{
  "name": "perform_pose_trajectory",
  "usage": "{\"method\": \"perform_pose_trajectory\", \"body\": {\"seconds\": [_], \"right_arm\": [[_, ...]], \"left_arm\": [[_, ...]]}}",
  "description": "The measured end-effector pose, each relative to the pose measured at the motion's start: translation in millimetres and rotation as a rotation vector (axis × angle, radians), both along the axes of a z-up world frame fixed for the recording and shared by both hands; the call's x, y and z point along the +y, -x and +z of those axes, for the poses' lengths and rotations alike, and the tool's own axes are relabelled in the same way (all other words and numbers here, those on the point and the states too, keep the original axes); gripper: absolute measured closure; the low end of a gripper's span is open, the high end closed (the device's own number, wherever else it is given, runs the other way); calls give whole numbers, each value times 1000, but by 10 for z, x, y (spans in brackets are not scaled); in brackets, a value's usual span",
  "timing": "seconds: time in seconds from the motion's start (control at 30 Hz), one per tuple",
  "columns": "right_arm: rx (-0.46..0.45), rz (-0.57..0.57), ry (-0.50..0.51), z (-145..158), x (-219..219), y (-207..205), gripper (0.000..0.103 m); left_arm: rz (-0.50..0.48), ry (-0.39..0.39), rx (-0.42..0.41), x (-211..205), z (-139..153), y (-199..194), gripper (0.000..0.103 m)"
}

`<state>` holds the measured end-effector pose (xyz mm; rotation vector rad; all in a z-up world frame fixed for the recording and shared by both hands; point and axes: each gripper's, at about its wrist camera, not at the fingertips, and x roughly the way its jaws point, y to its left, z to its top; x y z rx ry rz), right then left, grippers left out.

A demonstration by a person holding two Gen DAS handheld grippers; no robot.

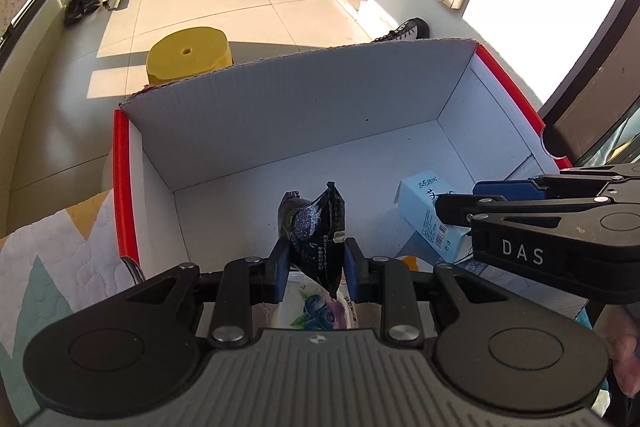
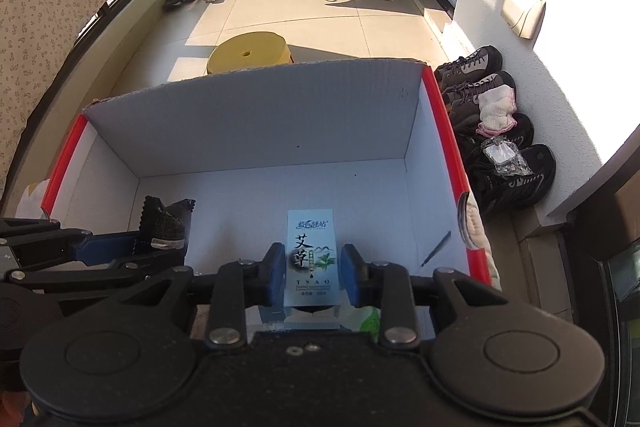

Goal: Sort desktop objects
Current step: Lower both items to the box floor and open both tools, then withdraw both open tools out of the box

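A white cardboard box (image 1: 280,131) with red side rims stands open in front of both grippers; in the right wrist view its back wall (image 2: 260,123) fills the middle. My left gripper (image 1: 314,259) is shut on a crumpled black snack packet (image 1: 316,223), held upright over the box's near floor. From the right wrist view that gripper (image 2: 120,247) and packet (image 2: 168,223) show at the left. My right gripper (image 2: 312,275) is shut on a light blue carton (image 2: 312,255) with dark lettering, low inside the box. In the left wrist view the carton (image 1: 424,211) tilts at the right gripper (image 1: 460,211) tips.
A blueberry-printed packet (image 1: 320,311) lies under the left gripper. A dark pen-like thing (image 2: 436,249) lies by the box's right wall. A quilted cloth (image 1: 60,259) covers the surface at the left. On the floor beyond are a yellow stool (image 1: 188,55) and several shoes (image 2: 500,147).
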<state>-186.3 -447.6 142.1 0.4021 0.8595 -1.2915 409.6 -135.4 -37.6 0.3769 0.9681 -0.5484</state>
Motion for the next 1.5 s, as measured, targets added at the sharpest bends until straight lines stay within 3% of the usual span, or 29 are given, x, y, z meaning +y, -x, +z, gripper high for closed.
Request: {"method": "perform_pose_trajectory", "body": {"seconds": [0.47, 0.93, 1.5], "right_arm": [[-32, -9, 29, 322, 299, 27, 71], [-49, 29, 69, 686, 899, 28, 71], [-73, 70, 81, 814, 1664, 166, 66]], "left_arm": [[1, 8, -33, 85, 267, 253, 74], [-23, 54, -84, 225, 749, 799, 74], [-27, 91, -97, 561, 980, 1479, 72]]}}
